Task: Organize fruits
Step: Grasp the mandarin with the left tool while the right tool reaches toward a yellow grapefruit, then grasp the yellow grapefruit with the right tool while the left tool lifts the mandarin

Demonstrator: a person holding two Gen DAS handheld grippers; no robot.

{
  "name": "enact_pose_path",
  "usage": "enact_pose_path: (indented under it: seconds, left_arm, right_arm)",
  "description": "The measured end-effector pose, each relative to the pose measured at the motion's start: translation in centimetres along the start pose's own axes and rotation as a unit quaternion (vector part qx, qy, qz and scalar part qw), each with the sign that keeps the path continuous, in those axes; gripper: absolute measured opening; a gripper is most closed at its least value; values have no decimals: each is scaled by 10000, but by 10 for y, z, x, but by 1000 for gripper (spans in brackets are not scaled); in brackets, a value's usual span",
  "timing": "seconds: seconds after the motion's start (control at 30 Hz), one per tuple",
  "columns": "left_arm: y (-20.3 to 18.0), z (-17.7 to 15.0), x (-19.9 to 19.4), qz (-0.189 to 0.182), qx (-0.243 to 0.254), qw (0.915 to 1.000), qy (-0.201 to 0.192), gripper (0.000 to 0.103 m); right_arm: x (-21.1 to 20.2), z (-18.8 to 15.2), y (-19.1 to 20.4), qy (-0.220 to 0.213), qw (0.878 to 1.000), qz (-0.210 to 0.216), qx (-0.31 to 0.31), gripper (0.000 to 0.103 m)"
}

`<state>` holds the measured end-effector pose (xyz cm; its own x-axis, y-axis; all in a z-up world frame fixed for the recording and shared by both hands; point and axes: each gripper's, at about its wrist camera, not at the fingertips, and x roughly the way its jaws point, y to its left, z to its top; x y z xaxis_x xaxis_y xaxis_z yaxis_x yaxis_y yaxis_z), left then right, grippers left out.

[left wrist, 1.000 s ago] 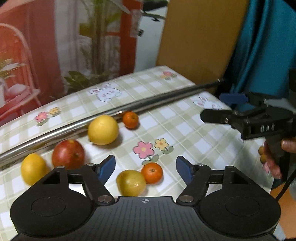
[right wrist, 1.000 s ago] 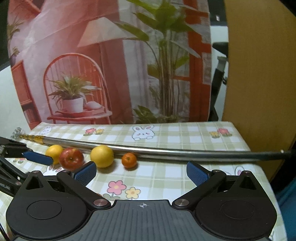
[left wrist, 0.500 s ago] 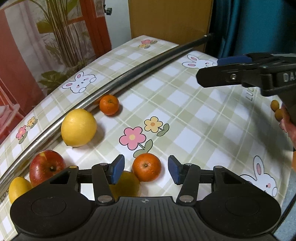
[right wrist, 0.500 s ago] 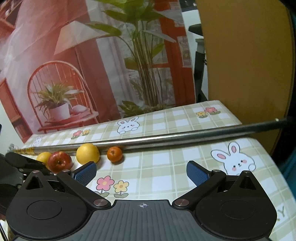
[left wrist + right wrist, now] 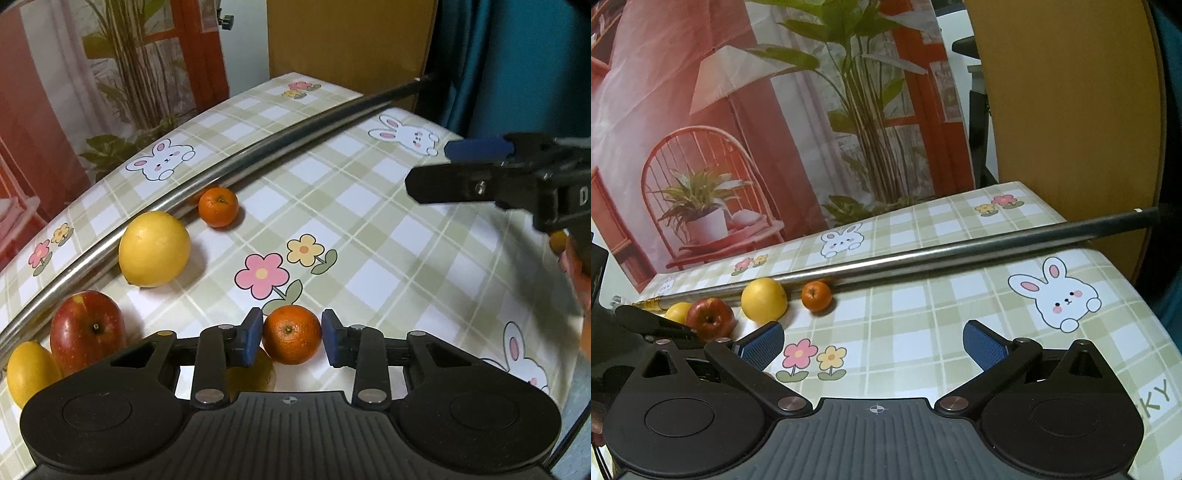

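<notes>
In the left wrist view my left gripper (image 5: 291, 341) has its blue pads against both sides of a small orange (image 5: 291, 339) on the checked tablecloth. A yellowish fruit (image 5: 255, 374) lies partly hidden under its left finger. Along a metal rod (image 5: 221, 170) lie a second small orange (image 5: 218, 206), a large lemon (image 5: 154, 249), a red apple (image 5: 86, 326) and a small lemon (image 5: 27, 373). My right gripper (image 5: 873, 343) is open and empty above the cloth; it also shows at the right of the left wrist view (image 5: 476, 166).
The same row shows in the right wrist view: orange (image 5: 816, 295), large lemon (image 5: 764, 300), apple (image 5: 710, 318), small lemon (image 5: 677, 312), rod (image 5: 923, 254). The table edge (image 5: 1145, 306) drops off at right. A printed backdrop and a wooden board stand behind.
My left gripper moved forward and down and closed its fingers around the near small orange. My right gripper swung to the right and stayed open.
</notes>
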<state>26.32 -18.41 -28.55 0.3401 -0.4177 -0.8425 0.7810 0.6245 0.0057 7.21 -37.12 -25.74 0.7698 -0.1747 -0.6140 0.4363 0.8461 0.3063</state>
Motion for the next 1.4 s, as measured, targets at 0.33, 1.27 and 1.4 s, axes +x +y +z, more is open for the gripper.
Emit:
enact_pose_path:
  seconds: [0.33, 1.27, 1.4]
  left_arm:
    - [3, -2, -18, -126, -320, 9988, -337, 36]
    - [74, -89, -108, 398, -2158, 9688, -1156, 37]
    - [81, -102, -115, 467, -2328, 9642, -1182, 37]
  right_arm:
    - [-1, -2, 7, 30, 10000, 37, -74, 102]
    - [45, -23, 86, 661, 9928, 876, -486, 84]
    - [62, -27, 104, 857, 9888, 1128, -463, 73]
